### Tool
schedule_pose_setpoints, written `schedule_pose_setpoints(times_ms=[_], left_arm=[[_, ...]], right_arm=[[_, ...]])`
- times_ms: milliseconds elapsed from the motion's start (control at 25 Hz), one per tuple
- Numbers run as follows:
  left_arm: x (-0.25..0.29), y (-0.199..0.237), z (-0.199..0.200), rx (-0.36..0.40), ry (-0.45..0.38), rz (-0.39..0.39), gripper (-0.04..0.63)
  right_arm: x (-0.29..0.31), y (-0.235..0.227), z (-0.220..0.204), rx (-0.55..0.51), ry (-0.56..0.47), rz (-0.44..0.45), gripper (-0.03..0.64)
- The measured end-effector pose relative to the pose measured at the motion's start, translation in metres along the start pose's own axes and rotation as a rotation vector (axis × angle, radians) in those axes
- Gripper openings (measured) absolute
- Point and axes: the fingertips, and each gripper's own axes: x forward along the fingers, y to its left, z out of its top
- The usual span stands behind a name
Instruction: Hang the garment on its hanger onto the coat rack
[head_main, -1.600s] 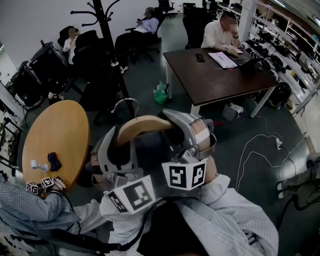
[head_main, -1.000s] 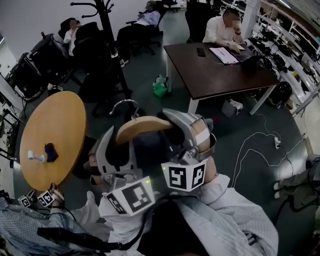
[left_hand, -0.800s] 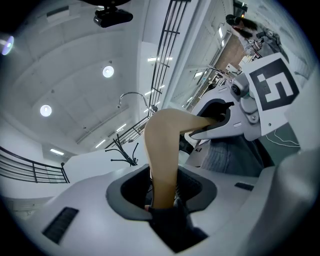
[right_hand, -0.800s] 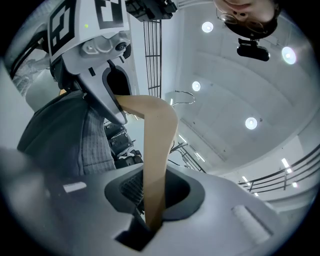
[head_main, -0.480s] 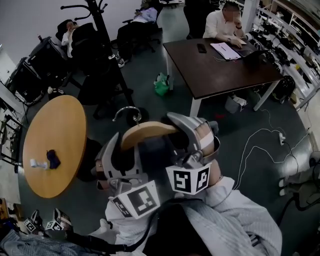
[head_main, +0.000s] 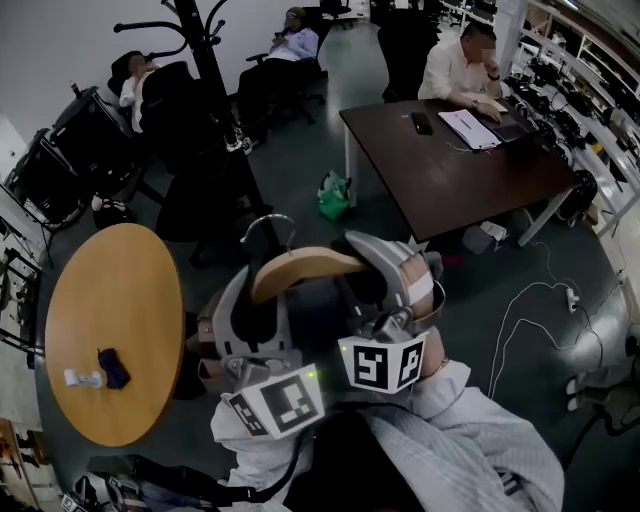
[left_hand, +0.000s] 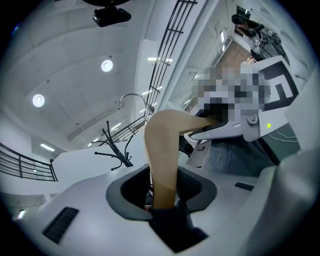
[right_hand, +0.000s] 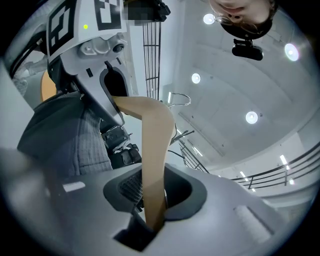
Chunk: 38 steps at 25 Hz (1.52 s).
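Note:
A tan wooden hanger with a metal hook carries a dark garment and is held up close below my head. My left gripper is shut on the hanger's left arm, with dark cloth wedged in the slot. My right gripper has the right arm between its jaws. Those jaws are opening, and a dark gap shows beside the wood. The black coat rack stands well ahead at upper left, apart from the hook.
A round wooden table with small items sits to the left. A dark desk with a seated person is at right, and more people sit in chairs behind the rack. A green bag and cables lie on the floor.
The hanger stays between both grippers. The view has swung: rack, desk and round table have shifted in frame. The marker cubes at lower left have dropped out of view.

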Motion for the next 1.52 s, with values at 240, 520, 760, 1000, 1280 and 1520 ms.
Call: schedule_pose_setpoints(times_ms=[240,520,760,1000,1280,1520], left_arm=[[0.07,0.038,-0.027,0.032,-0.029,0.013,0.133],[0.161,0.047,-0.061,0.035,0.006,0.009,0.133],[0.245,0.073,-0.081,0.036,0.088,0.104,0.133],[0.324,0.095,-0.074,0.043,0.172,0.234,0.133],[0.375,0.129,-0.067,0.053,0.188,0.338,0.133],[0.416,0.169,-0.076,0.06,0.147,0.351,0.133]], right_arm=[[0.082,0.005,-0.012,0.049,0.002,-0.021,0.098],[0.17,0.018,-0.058,0.078,-0.008,0.023,0.097],[0.267,0.016,-0.088,0.095,-0.125,0.093,0.097],[0.351,-0.009,-0.119,0.112,-0.228,0.156,0.1],[0.417,-0.034,-0.121,0.105,-0.321,0.161,0.101],[0.474,-0.043,-0.112,0.086,-0.344,0.13,0.109]])
